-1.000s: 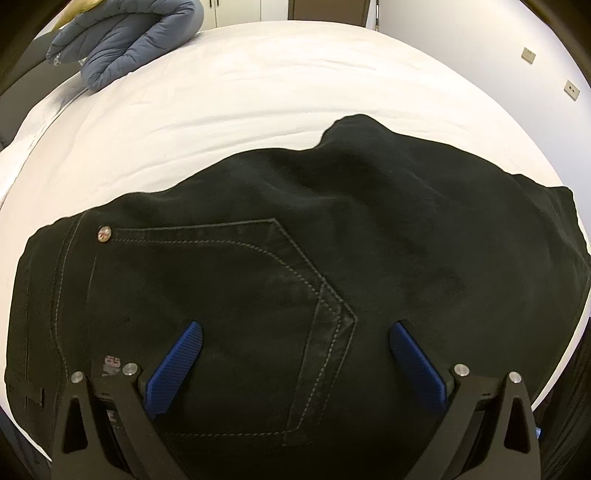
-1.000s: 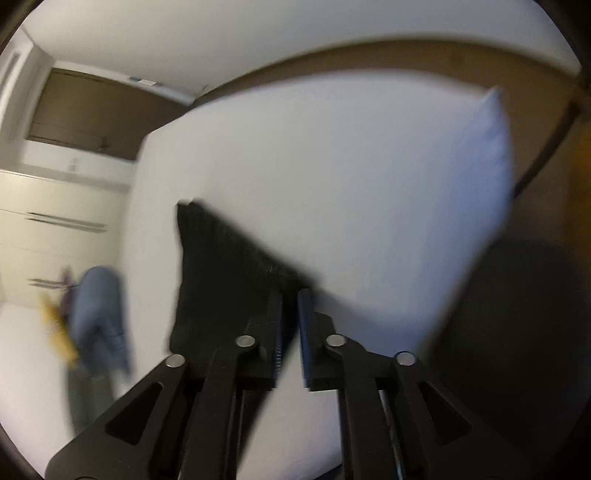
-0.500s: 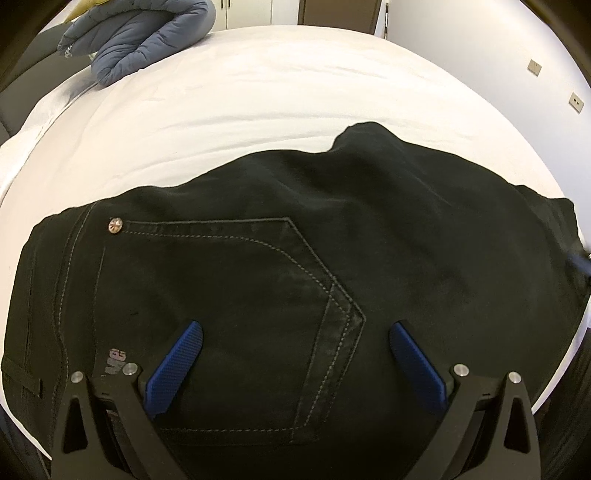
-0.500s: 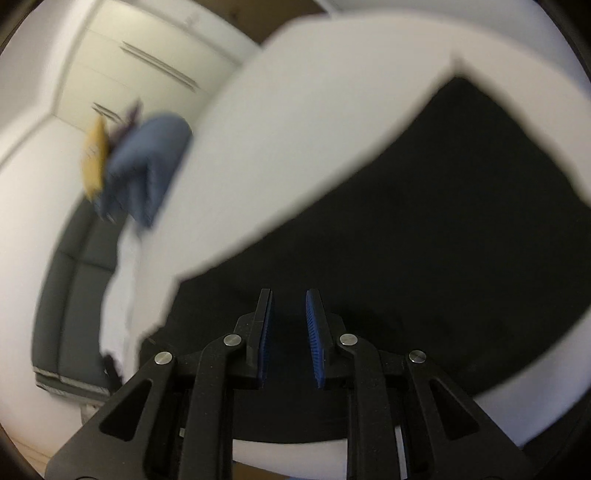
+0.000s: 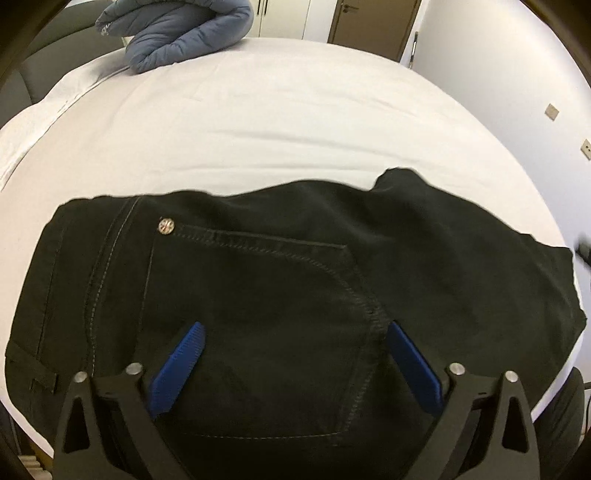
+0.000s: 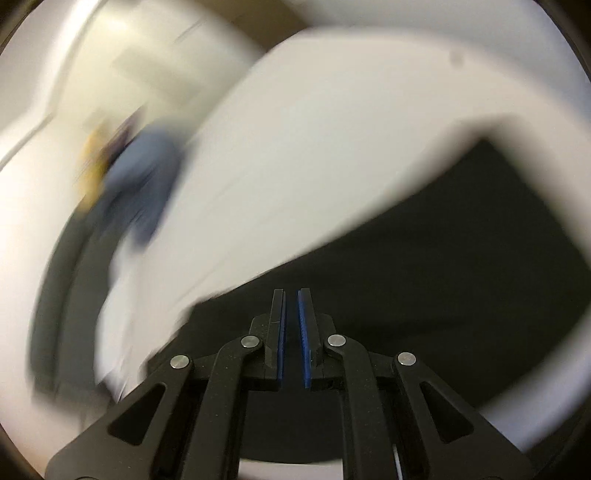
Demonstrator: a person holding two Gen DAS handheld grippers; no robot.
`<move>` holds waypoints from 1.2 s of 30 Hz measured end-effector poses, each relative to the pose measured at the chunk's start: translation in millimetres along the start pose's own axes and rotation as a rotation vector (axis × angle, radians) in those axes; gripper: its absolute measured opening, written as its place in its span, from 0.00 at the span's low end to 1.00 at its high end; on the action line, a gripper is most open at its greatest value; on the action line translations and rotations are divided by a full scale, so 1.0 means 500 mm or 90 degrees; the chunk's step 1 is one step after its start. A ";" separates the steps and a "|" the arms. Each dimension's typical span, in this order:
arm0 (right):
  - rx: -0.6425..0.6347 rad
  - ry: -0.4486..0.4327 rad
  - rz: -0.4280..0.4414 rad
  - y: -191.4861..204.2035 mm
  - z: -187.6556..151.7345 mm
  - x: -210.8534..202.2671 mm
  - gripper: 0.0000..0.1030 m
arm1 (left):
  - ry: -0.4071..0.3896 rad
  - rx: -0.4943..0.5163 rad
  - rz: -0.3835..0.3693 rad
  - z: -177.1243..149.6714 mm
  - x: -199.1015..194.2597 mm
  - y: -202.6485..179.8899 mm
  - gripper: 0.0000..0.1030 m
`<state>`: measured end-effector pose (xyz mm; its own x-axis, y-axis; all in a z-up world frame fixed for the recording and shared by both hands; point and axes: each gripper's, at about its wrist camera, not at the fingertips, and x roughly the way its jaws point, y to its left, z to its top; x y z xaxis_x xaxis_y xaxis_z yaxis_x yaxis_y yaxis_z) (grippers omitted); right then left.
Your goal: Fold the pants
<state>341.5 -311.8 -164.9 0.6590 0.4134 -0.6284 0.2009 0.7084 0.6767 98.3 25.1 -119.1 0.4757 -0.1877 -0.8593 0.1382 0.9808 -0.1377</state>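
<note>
Black pants (image 5: 295, 295) are lying folded and flat on the near part of a bed covered by a white sheet (image 5: 277, 122), the back pocket (image 5: 266, 332) facing upward with pale stitching and a small metal rivet (image 5: 166, 225) showing at its upper left corner. The left gripper (image 5: 293, 354) is hovering above the pocket area, pointing steeply down at the fabric, its blue pads (image 5: 177, 365) standing wide apart with nothing between them. The right gripper (image 6: 291, 332) is hanging over the dark cloth (image 6: 424, 314) in a strongly motion-blurred view; its jaws have just been closing and are now standing nearly pressed together, leaving only a thin slit, with no fabric seen caught between the pads. A blue-grey quilted jacket (image 5: 177, 33) is resting folded at the far left corner of the bed, well apart from the pants. Beyond the bed, a brown door (image 5: 373, 22) and a white wall carrying small switch plates (image 5: 551, 110) are showing in the left wrist view.
</note>
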 end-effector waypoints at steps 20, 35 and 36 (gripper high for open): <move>0.047 0.055 -0.003 0.023 0.023 0.294 0.07 | -0.022 -0.038 -0.006 -0.029 -0.042 0.021 0.95; 0.221 -0.185 -0.054 -0.335 -0.210 -0.170 0.00 | 0.007 0.019 -0.014 -0.055 -0.018 -0.055 0.94; 0.237 -0.231 -0.096 -0.374 -0.212 -0.232 0.00 | 0.005 0.013 -0.018 -0.055 -0.020 -0.053 0.94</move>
<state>150.6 -431.3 -259.1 0.7981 0.0522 -0.6003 0.5118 0.4671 0.7210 65.9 2.7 -120.2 0.4645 -0.2144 -0.8592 0.1691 0.9739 -0.1517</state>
